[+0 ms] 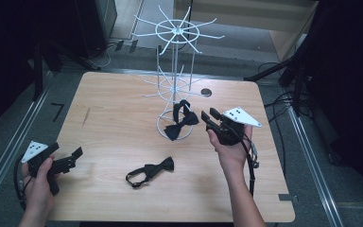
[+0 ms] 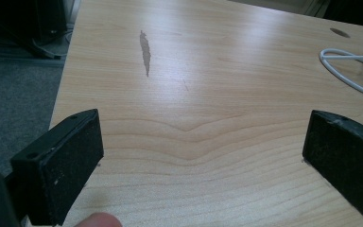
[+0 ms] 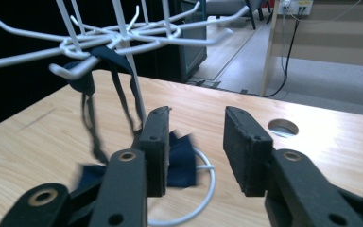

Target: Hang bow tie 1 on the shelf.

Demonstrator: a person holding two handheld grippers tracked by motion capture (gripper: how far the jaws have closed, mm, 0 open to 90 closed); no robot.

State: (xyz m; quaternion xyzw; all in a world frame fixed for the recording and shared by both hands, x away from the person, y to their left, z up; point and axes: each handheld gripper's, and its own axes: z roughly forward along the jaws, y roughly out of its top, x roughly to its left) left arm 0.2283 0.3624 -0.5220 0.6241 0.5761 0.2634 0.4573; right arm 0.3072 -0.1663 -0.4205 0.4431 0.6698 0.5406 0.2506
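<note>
A white wire hook stand (image 1: 175, 71) rises at the middle back of the wooden table (image 1: 113, 113). One black bow tie (image 1: 181, 122) hangs by its strap from a lower hook, its bow down by the stand's base ring. My right gripper (image 1: 208, 114) is just to the right of it, open, with nothing between its jaws. In the right gripper view the hanging bow tie (image 3: 182, 158) shows behind my right gripper (image 3: 196, 120). A second bow tie (image 1: 151, 171) lies flat near the front centre. My left gripper (image 1: 74, 158) rests at the front left, wide open and empty (image 2: 201, 137).
A dark streak (image 2: 145, 49) marks the tabletop ahead of the left gripper, and the stand's base ring (image 2: 347, 71) curves in at the right. A round cable hole (image 1: 206, 92) sits behind the stand. Black frames and cables surround the table on the floor.
</note>
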